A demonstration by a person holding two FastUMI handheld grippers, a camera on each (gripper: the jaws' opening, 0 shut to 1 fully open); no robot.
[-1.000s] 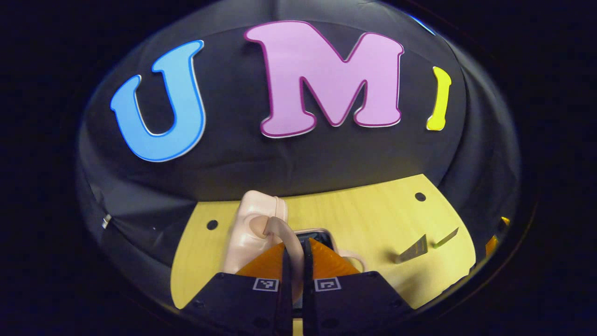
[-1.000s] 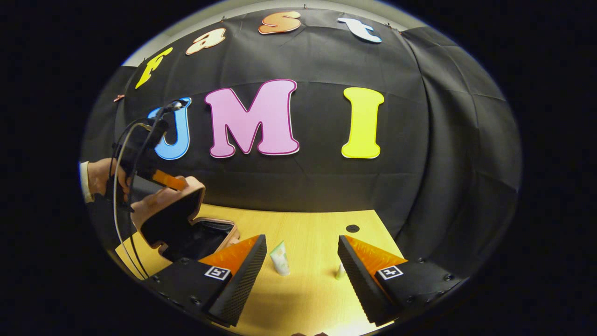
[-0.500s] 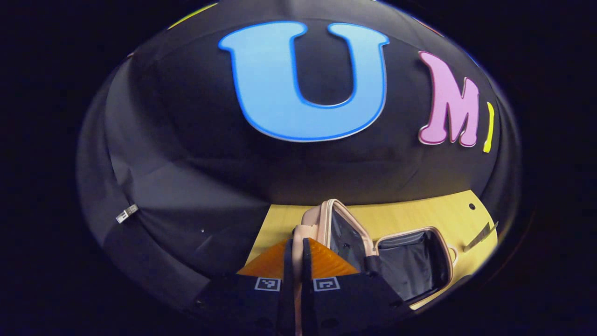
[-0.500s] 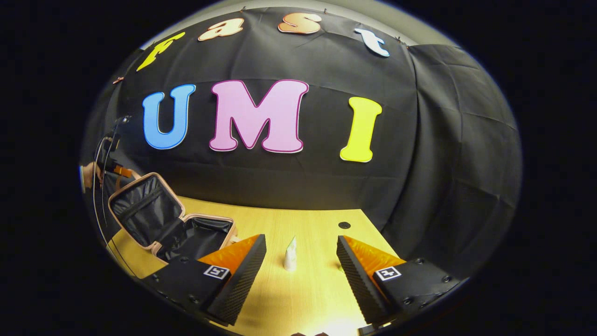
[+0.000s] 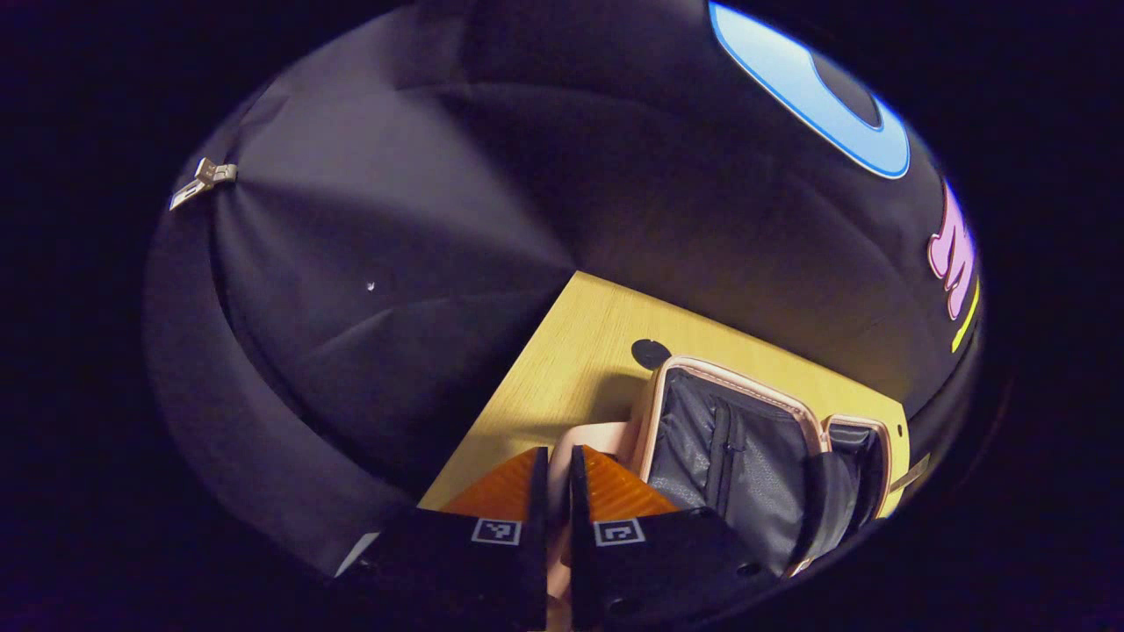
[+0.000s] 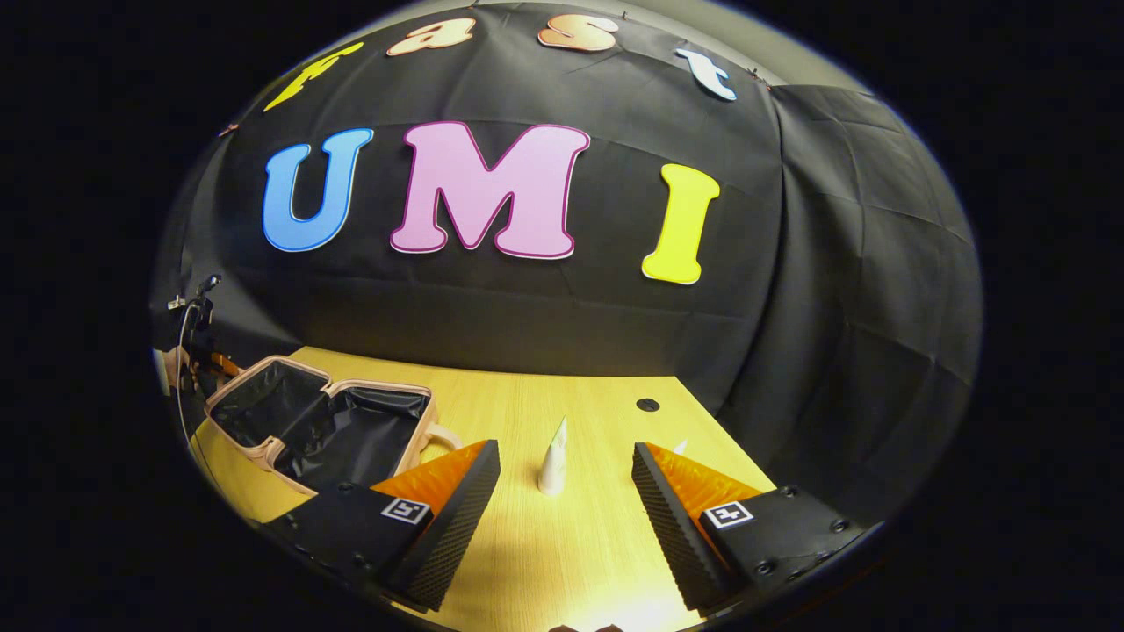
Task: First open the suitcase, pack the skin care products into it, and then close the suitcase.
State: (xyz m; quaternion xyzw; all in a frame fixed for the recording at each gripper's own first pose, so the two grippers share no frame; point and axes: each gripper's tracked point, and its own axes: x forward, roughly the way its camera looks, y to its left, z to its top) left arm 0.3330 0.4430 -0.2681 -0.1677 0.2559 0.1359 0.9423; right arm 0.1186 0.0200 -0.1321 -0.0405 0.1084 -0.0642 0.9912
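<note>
We are judging the small tube, standing mid-table between the spread fingers of the right gripper, light and squeezable, best pinched across its middle, while the left gripper is clenching the pink handle of the suitcase lying open at the table's left edge.

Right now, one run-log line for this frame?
stage: suitcase open flat | left tool: shut on lid edge | right tool: open, empty | tube: upright on table, unpacked

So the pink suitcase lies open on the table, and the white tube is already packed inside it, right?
Not quite. The suitcase does lie open on the table, but the white tube is not inside it; it stands on the tabletop, apart from the case, ahead of the open right tongs, as the right gripper view shows.
</note>
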